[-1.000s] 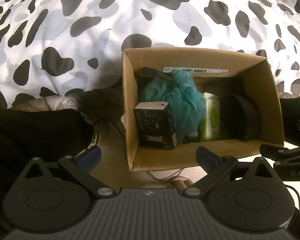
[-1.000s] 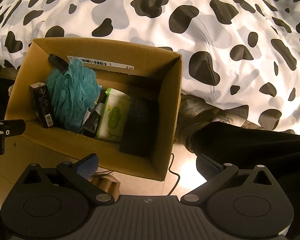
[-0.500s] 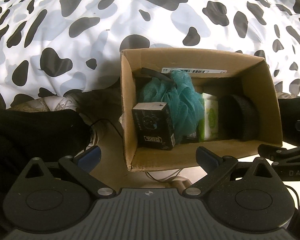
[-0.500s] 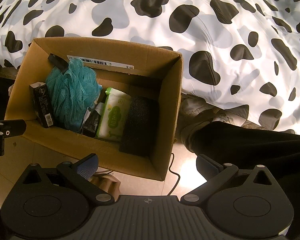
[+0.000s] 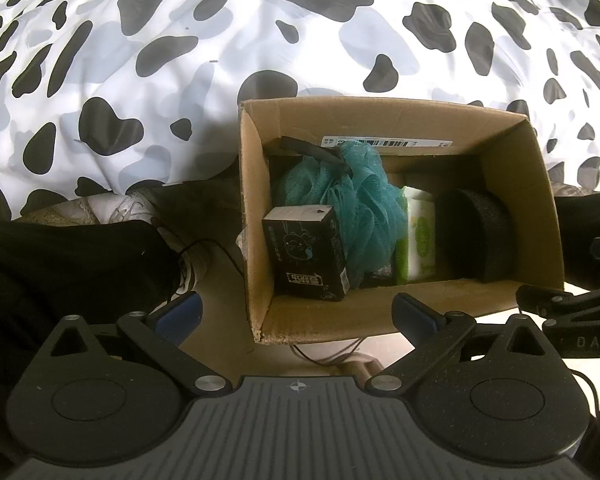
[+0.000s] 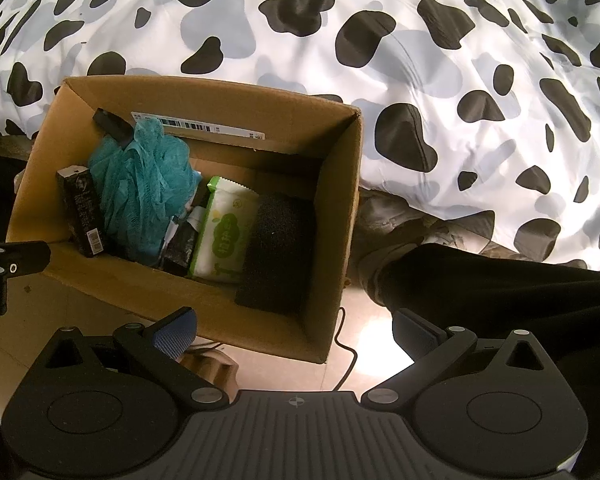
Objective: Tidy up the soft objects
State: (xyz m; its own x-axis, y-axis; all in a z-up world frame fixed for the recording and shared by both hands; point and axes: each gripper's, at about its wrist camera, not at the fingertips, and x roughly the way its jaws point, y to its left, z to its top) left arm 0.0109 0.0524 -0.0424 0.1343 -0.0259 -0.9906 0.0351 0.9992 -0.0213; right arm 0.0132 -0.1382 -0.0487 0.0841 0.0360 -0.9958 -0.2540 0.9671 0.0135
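An open cardboard box (image 5: 516,168) (image 6: 336,208) stands on the floor against a cow-print bed. Inside it are a teal mesh bath pouf (image 5: 352,196) (image 6: 140,184), a black carton (image 5: 306,254) (image 6: 82,212), a green-and-white wipes pack (image 5: 420,236) (image 6: 224,232) and a black sponge block (image 5: 480,232) (image 6: 278,252). My left gripper (image 5: 298,310) is open and empty, just in front of the box's near wall. My right gripper (image 6: 296,330) is open and empty, above the box's near right corner.
The cow-print duvet (image 5: 180,60) (image 6: 440,60) fills the background. The person's black-trousered legs (image 5: 60,264) (image 6: 500,292) and shoes flank the box. A black cable (image 6: 346,360) lies on the tan floor. The other gripper shows at each view's edge (image 5: 572,312) (image 6: 4,260).
The left view has shifted very slightly, with the box a touch further left. Both grippers stay open and empty.
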